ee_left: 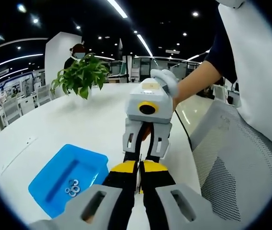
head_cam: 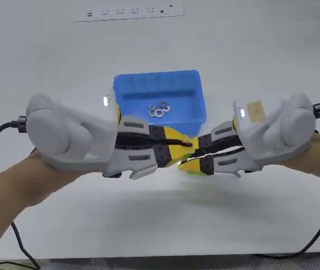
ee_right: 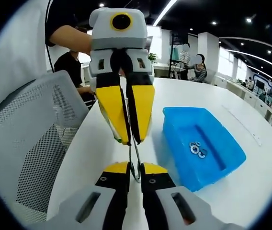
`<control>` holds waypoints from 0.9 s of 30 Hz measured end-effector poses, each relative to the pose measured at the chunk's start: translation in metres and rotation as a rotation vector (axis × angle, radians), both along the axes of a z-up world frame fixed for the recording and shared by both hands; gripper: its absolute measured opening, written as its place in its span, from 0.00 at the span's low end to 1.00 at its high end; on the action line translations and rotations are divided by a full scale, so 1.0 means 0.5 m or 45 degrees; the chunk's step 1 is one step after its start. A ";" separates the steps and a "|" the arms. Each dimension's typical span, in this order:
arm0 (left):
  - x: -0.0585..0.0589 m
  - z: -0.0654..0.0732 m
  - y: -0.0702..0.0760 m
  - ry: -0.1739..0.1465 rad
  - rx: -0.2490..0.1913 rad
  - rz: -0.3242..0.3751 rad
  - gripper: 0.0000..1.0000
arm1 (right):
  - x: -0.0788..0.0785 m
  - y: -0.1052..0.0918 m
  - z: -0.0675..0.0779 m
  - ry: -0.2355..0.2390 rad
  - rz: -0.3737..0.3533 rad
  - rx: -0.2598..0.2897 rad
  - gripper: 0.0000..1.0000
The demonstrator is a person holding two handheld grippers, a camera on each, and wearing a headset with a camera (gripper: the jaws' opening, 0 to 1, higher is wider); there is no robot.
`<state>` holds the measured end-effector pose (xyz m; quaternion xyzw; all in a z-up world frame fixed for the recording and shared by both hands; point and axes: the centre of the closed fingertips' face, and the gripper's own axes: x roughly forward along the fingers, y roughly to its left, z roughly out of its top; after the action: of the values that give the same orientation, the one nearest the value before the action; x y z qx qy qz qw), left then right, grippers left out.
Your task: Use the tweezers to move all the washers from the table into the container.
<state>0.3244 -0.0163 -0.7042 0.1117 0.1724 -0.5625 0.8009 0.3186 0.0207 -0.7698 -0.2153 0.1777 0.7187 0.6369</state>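
My two grippers meet tip to tip over the white table [head_cam: 160, 214], just in front of a blue container [head_cam: 130, 93]. The thin metal tweezers [ee_right: 135, 163] run from between the right gripper's [ee_right: 135, 168] jaws up into the left gripper's [ee_right: 126, 136] yellow jaws. Both pairs of jaws stand nearly together on the tweezers. In the left gripper view, the left gripper [ee_left: 139, 168] faces the right gripper [ee_left: 146, 143]. Several washers [head_cam: 159, 109] lie in a cluster inside the container [ee_right: 222, 148], also seen as washers [ee_right: 197, 148] and washers [ee_left: 72, 188].
A white power strip [head_cam: 129, 11] lies at the far table edge. A potted plant [ee_left: 81, 74] stands farther along the table. A grey mesh chair [ee_right: 26, 139] is behind the near edge. Black cables [head_cam: 2, 132] trail from both grippers.
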 end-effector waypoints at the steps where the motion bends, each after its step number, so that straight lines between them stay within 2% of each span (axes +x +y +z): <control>1: 0.000 -0.001 0.000 0.000 0.000 0.000 0.07 | 0.001 0.000 0.000 0.002 -0.003 0.004 0.09; 4: 0.000 0.001 0.000 -0.008 -0.001 0.010 0.08 | 0.000 0.000 0.001 0.014 -0.014 0.017 0.09; 7: -0.007 0.006 -0.001 -0.004 -0.030 0.010 0.15 | 0.000 0.000 0.000 0.023 -0.029 0.027 0.09; 10: -0.015 0.006 0.005 -0.020 -0.006 0.003 0.19 | 0.006 -0.002 0.001 0.030 -0.050 0.034 0.09; 12: -0.018 0.013 0.009 -0.028 -0.021 0.009 0.21 | 0.009 -0.005 0.001 0.030 -0.059 0.029 0.09; 14: -0.011 0.031 0.012 -0.052 -0.078 0.055 0.27 | 0.011 -0.007 0.004 0.025 -0.064 0.023 0.09; 15: -0.008 0.036 0.017 -0.047 -0.097 0.083 0.29 | 0.011 -0.007 0.010 0.033 -0.072 0.030 0.09; 18: -0.004 0.040 0.027 -0.059 -0.098 0.130 0.36 | 0.010 -0.004 0.024 0.039 -0.083 0.046 0.09; 22: -0.004 0.038 0.043 -0.054 -0.098 0.192 0.46 | 0.005 0.006 0.047 0.029 -0.081 0.058 0.09; 23: -0.002 0.050 0.047 -0.042 -0.152 0.236 0.48 | 0.003 0.009 0.054 0.022 -0.075 0.059 0.09; 24: 0.001 0.071 0.047 -0.018 -0.250 0.281 0.52 | 0.003 0.011 0.059 0.018 -0.072 0.058 0.09; 25: 0.002 0.078 0.048 -0.004 -0.280 0.295 0.55 | 0.002 0.013 0.067 0.010 -0.067 0.062 0.09; 26: 0.006 0.093 0.054 0.012 -0.342 0.330 0.57 | 0.003 0.016 0.075 0.004 -0.066 0.070 0.09; 27: 0.009 0.101 0.058 0.007 -0.362 0.348 0.61 | 0.005 0.019 0.085 0.003 -0.072 0.084 0.09</control>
<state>0.3288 0.0128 -0.6537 -0.0285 0.1072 -0.4676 0.8769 0.3209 0.0302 -0.7271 -0.1883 0.1605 0.7061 0.6634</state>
